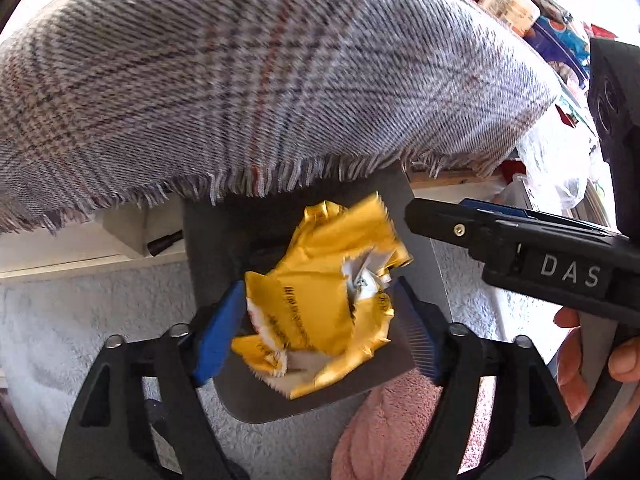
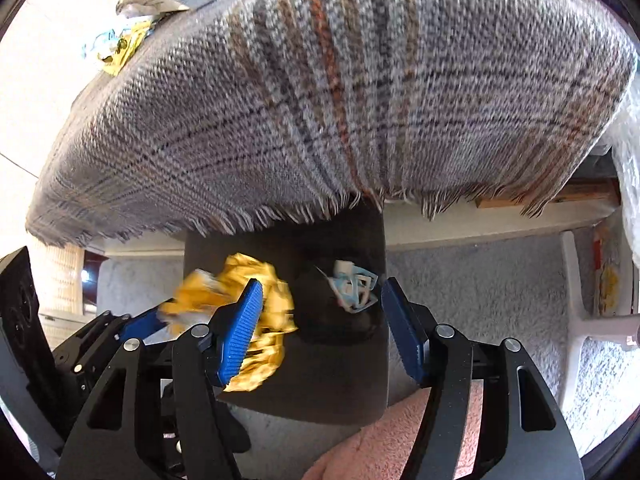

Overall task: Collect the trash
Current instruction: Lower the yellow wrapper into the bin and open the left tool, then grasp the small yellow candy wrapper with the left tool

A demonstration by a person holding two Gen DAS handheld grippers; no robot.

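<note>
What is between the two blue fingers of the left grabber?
A crumpled yellow wrapper sits between the left gripper's blue fingers, above a dark bin. The left wrist view shows it best.

the plaid blanket (image 1: 260,80) hides the dark bin's (image 1: 424,248) far rim at twelve o'clock. the yellow wrapper (image 2: 256,320) smears with blur behind the right gripper's left pad. packages (image 1: 516,4) at one o'clock stay unreadable.

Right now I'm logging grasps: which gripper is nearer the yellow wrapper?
Left. The left gripper has the yellow wrapper between its fingers over the dark bin; the right gripper hangs open beside it.
</note>
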